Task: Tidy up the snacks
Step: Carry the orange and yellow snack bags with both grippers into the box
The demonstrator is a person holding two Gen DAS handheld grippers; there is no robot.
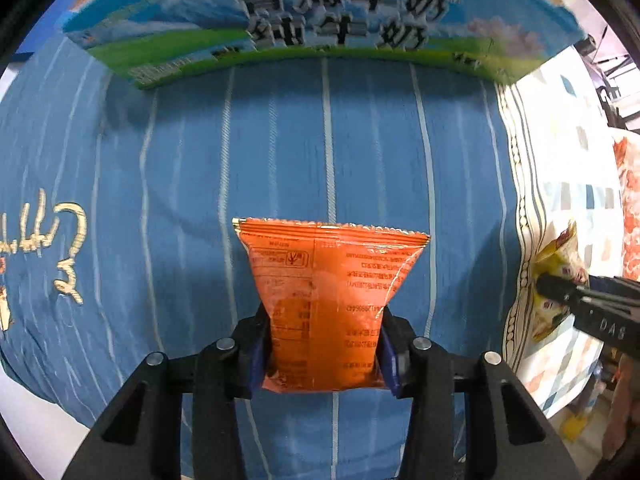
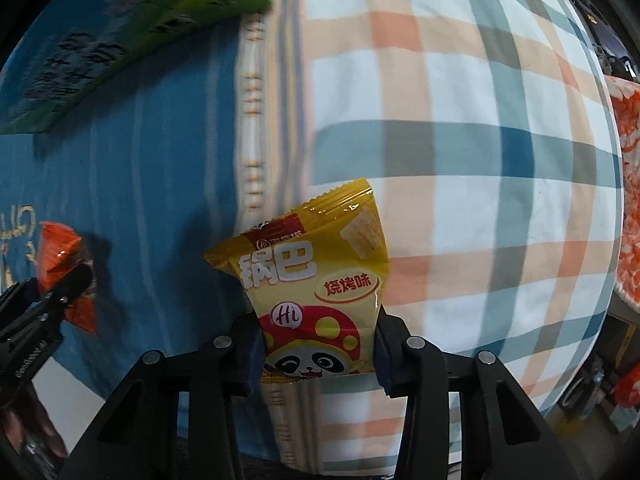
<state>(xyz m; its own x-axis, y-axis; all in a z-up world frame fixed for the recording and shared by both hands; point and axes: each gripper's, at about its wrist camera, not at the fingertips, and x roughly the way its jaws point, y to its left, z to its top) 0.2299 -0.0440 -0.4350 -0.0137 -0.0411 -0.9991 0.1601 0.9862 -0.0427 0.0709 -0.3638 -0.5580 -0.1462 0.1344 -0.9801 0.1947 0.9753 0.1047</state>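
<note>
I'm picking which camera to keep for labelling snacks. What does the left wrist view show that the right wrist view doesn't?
Only the left wrist view shows the printed back of the orange packet, squeezed in the left tongs, and the milk carton's lettering legibly. Only the right wrist view shows the yellow packet's panda front, held in the right tongs, and the wide plaid cloth. Both show both packets, the carton and the blue striped cloth.

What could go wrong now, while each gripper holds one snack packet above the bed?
The left gripper pinches only the lower part of the orange packet, so this slick bag might slip out. The right gripper holds the yellow packet tilted; it may twist and miss the milk carton box.
</note>
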